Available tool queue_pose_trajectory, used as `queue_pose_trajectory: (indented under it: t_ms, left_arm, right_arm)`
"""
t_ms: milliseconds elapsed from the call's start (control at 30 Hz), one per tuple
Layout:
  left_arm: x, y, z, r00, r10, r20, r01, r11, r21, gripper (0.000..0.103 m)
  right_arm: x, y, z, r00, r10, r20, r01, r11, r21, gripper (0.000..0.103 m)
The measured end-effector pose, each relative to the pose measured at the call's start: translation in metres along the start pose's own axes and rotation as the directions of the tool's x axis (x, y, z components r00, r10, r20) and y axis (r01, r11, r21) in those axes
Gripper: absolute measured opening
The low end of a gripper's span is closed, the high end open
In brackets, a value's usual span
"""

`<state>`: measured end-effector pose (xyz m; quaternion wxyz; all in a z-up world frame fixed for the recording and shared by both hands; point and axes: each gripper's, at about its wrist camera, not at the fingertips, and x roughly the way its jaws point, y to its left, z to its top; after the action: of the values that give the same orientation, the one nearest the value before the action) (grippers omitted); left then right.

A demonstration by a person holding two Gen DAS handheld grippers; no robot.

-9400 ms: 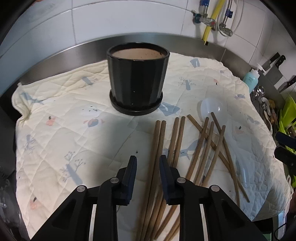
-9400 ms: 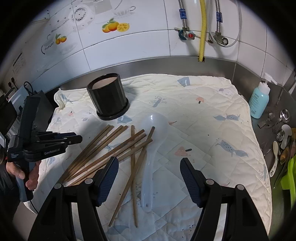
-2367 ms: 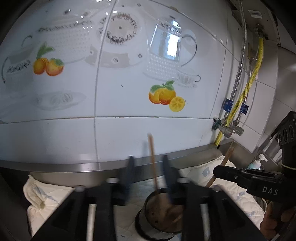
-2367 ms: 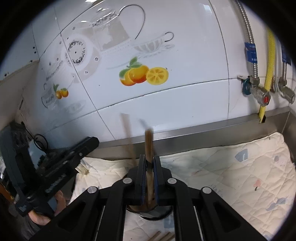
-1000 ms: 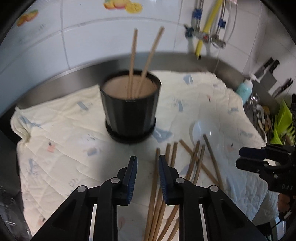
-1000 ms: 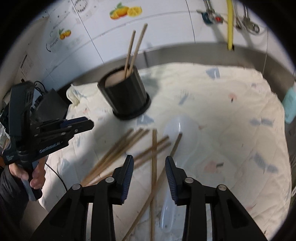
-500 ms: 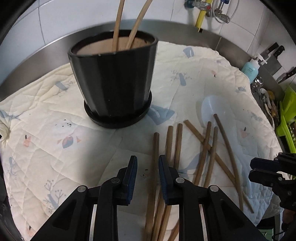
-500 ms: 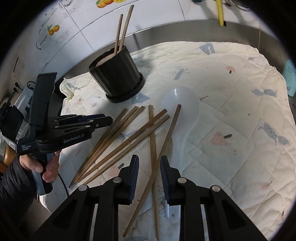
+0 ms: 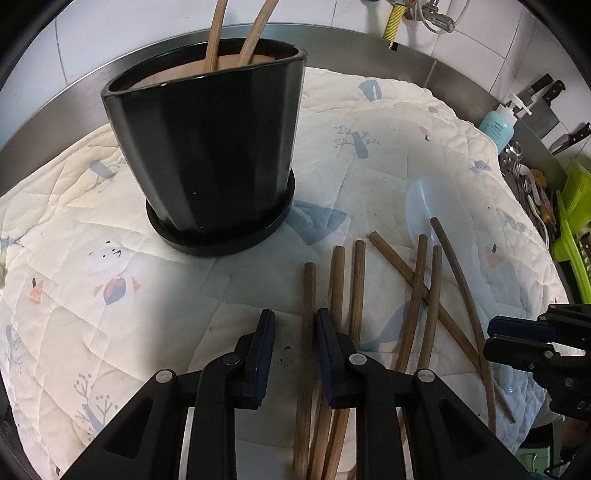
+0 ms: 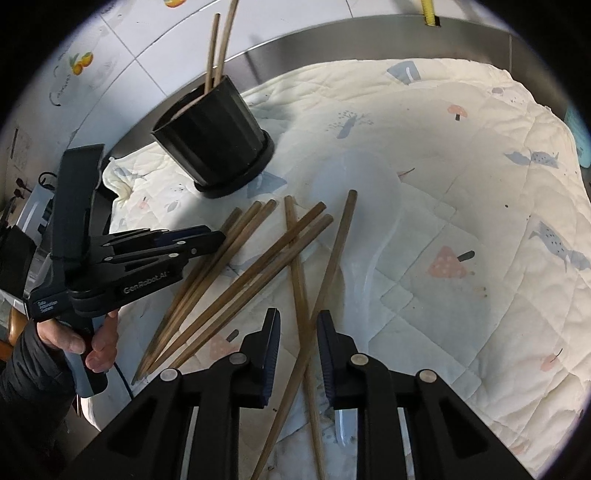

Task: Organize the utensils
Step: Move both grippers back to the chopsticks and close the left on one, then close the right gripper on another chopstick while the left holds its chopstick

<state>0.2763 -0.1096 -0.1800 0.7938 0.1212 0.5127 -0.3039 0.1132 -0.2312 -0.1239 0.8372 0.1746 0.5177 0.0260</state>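
Mostly slim round wooden chopsticks [image 10: 236, 280], glossy faceted black pot [image 9: 207, 155], quilted cloth [image 10: 461, 221]

Glossy black ribbed ceramic pot [image 9: 210, 155]; brown wooden chopsticks [image 10: 236, 266]. Cream quilted cloth [image 9: 388, 147], blue-and-pink animal print. Translucent white plastic spoon [image 10: 365, 229].

The black pot [image 9: 207, 155] looks like glazed ceramic, smooth and glossy, and its inner wall is matt terracotta brown. The chopsticks [image 10: 236, 273] are matt brown wood, and they lie on a soft, quilted cream cloth [image 9: 92, 280] with small printed figures, beside a translucent white plastic spoon [image 10: 365, 229]. Behind them the counter rim [image 9: 362, 48] is brushed steel under glossy white wall tiles [image 9: 110, 26].
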Motion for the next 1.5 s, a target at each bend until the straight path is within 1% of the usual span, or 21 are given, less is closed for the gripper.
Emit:
queue_pose_trajectory:
  t_ms: [133, 200, 300, 467, 933, 967, 1100, 1300, 1500]
  left_arm:
    - [0.000, -0.001, 0.000, 1.000, 0.013, 0.001, -0.013, 1.000, 0.018, 0.018]
    - [0.001, -0.003, -0.001, 1.000, 0.026, 0.005, -0.026, 0.999, 0.034, 0.013]
    - [0.001, -0.006, -0.001, 0.999, 0.034, 0.008, -0.034, 0.998, 0.051, 0.009]
    - [0.002, -0.004, 0.000, 1.000, 0.025, 0.006, -0.025, 0.999, 0.046, 0.008]
    - [0.003, -0.004, 0.000, 1.000, 0.022, -0.005, -0.022, 0.999, 0.047, 0.008]
    - [0.002, -0.003, 0.000, 1.000, 0.019, -0.004, -0.019, 0.999, 0.046, 0.008]
    - [0.003, -0.001, 0.000, 1.000, 0.009, -0.010, -0.008, 0.999, 0.039, 0.009]
    - [0.002, 0.001, 0.002, 1.000, 0.002, -0.021, -0.001, 1.000, 0.029, 0.009]
    - [0.000, 0.001, -0.001, 1.000, 0.000, 0.000, 0.000, 1.000, 0.025, 0.007]
  right_arm:
    - [0.005, -0.001, 0.003, 1.000, -0.010, -0.004, 0.010, 1.000, 0.015, 0.024]
    - [0.008, -0.002, 0.004, 1.000, -0.018, -0.009, 0.018, 1.000, 0.023, 0.024]
    - [0.009, -0.004, 0.007, 1.000, -0.025, -0.010, 0.026, 0.999, 0.033, 0.024]
    - [0.013, -0.008, 0.013, 0.999, -0.034, -0.021, 0.035, 0.998, 0.056, 0.024]
    - [0.025, -0.005, 0.028, 0.998, -0.059, -0.035, 0.061, 0.997, 0.052, 0.024]
    - [0.026, -0.005, 0.029, 0.997, -0.063, -0.035, 0.065, 0.997, 0.047, 0.023]
    - [0.028, -0.003, 0.030, 0.995, -0.097, -0.036, 0.098, 0.995, 0.014, 0.013]
    - [0.023, -0.002, 0.028, 0.996, -0.092, -0.019, 0.092, 0.996, -0.008, 0.011]
    - [0.008, 0.003, 0.028, 0.998, -0.064, 0.023, 0.065, 0.998, -0.019, 0.011]
